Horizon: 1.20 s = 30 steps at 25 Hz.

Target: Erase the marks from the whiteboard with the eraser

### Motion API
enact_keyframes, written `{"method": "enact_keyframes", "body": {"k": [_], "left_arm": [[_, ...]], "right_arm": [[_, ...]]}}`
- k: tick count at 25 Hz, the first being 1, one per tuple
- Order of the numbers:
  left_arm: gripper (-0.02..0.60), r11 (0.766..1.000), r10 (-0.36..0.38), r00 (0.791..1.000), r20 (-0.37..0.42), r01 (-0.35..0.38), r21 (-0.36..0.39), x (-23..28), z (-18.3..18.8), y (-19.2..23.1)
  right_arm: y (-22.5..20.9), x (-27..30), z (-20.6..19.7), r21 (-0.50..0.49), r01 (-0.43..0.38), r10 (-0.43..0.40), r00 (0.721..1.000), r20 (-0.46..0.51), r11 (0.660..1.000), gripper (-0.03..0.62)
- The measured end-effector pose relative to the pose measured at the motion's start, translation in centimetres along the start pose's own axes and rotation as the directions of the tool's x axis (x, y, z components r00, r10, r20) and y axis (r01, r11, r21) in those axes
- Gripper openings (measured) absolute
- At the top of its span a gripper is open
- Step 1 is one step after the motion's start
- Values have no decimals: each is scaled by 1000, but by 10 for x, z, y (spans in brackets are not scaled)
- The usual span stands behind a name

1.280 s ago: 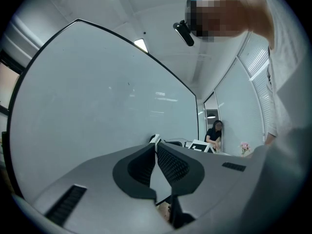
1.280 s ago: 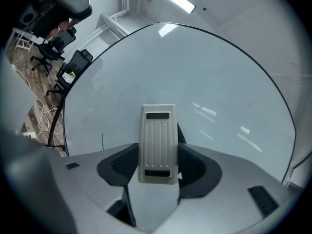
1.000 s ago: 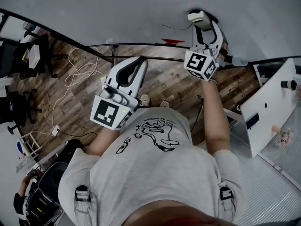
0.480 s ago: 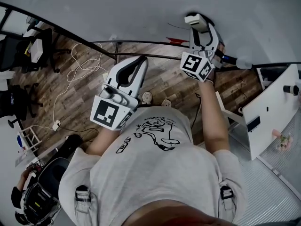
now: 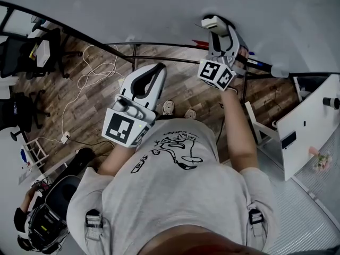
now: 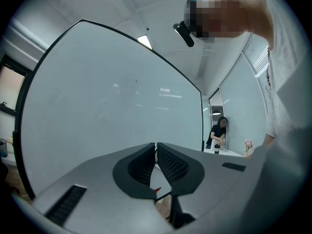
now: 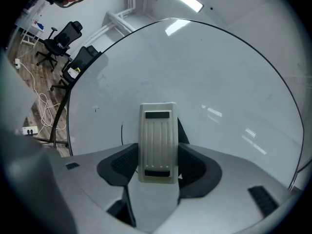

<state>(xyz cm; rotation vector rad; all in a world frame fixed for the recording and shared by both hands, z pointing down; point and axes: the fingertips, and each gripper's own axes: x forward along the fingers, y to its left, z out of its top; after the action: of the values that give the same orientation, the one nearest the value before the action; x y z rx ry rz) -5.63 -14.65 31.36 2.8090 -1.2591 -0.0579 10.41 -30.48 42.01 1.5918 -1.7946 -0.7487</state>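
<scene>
The whiteboard (image 5: 159, 9) fills the top of the head view. My right gripper (image 5: 219, 26) is shut on a cream ribbed eraser (image 5: 211, 21), whose far end is against the board's lower part. In the right gripper view the eraser (image 7: 157, 143) stands upright between the jaws, with a thin dark stroke (image 7: 122, 133) on the whiteboard (image 7: 209, 77) just left of it and a tiny speck (image 7: 96, 109) further left. My left gripper (image 5: 158, 69) hangs lower, in front of the person's chest, shut and empty. Its jaws (image 6: 156, 152) point up at an unmarked stretch of the whiteboard (image 6: 97, 106).
A red marker (image 5: 200, 44) and a blue marker (image 5: 256, 64) lie on the board's tray. Office chairs (image 5: 34, 52) and loose cables (image 5: 90, 73) are on the wooden floor at left. A white desk (image 5: 308, 124) stands at right. A person (image 6: 218, 130) leans at a counter beyond the board.
My right gripper has slid the eraser leftward along the board's lower part. The left gripper has stayed where it was.
</scene>
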Motion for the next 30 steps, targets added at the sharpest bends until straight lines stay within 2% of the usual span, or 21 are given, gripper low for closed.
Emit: {"method": "enact_keyframes", "body": {"k": [19, 22, 25, 30], "left_arm": [[32, 1000, 25, 1000, -5, -25, 2, -15, 1, 14], [32, 1000, 24, 1000, 0, -24, 0, -17, 2, 13], [32, 1000, 18, 1000, 7, -18, -1, -17, 4, 10], [32, 1000, -6, 1000, 20, 6, -5, -10, 5, 2]], "right_arm": [[110, 19, 5, -134, -162, 158, 987, -39, 978, 255], [121, 17, 5, -123, -206, 201, 978, -52, 971, 256], [109, 6, 14, -92, -206, 204, 978, -35, 974, 256], [47, -15, 23, -42, -117, 118, 993, 9, 992, 256]]}}
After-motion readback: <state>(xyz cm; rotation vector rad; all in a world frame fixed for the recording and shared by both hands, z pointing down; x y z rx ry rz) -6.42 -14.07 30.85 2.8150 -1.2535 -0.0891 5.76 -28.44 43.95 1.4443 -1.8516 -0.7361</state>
